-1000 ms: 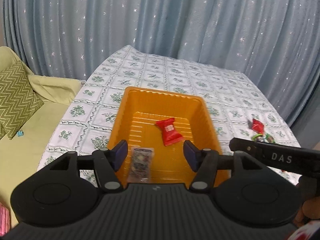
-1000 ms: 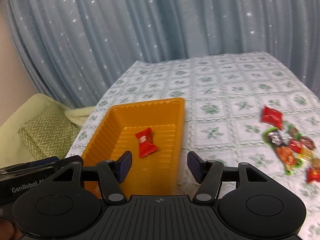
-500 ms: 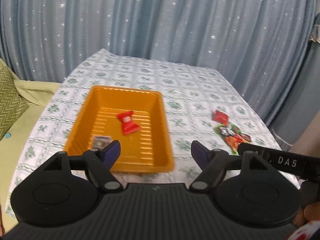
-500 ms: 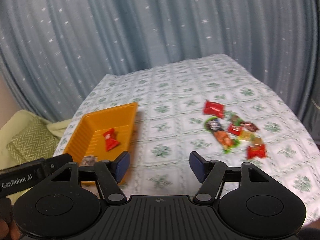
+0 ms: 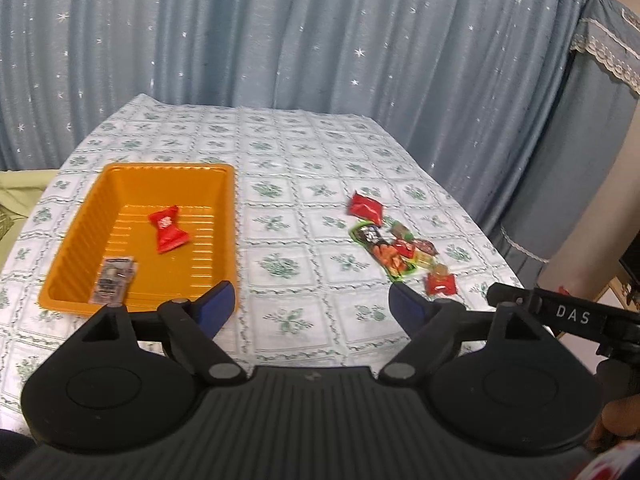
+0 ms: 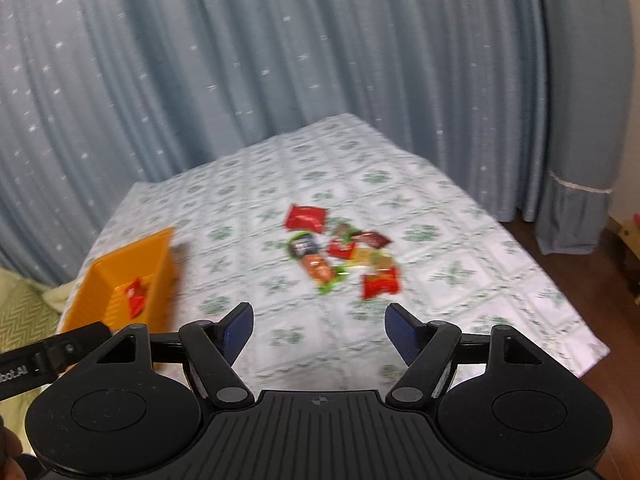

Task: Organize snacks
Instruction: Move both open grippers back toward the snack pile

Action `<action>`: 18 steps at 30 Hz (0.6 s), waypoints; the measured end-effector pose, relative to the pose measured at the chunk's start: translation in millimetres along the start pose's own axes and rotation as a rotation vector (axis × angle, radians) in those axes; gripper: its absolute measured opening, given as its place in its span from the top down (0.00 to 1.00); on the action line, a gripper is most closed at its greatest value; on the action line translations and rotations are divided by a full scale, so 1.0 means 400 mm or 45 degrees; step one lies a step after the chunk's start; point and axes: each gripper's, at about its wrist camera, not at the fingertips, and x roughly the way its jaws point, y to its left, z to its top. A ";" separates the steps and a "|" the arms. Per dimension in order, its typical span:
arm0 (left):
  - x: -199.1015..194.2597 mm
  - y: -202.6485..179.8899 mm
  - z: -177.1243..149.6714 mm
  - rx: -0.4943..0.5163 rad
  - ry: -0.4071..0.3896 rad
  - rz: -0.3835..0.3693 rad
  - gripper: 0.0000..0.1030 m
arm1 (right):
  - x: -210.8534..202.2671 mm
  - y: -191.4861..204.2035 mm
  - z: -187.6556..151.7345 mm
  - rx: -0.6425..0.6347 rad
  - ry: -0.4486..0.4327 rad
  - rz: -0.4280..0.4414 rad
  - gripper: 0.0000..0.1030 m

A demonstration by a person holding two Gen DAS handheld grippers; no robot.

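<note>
Left wrist view: swung right off orange tray [image 5: 72,240] | red candy [image 5: 168,229] inside tray | snack pile [image 6: 344,252] now ahead | left gripper [image 5: 308,306], right gripper [image 6: 318,330] wide open, holding nothing

Table [image 5: 304,208] with green floral checked cloth, tray and loose snacks on top.
Orange tray [image 5: 80,216] sits on the left side; snack pile [image 5: 394,240] lies well apart to the right, with a red packet [image 5: 365,209] at its far end.
</note>
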 end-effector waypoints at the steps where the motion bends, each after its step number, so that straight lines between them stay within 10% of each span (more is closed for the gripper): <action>1: 0.006 -0.008 -0.001 0.004 0.004 -0.006 0.19 | -0.001 -0.014 0.001 0.014 -0.003 -0.016 0.29; 18: 0.105 -0.068 0.008 0.047 0.042 -0.059 0.18 | 0.068 -0.088 -0.002 0.063 0.005 -0.094 0.30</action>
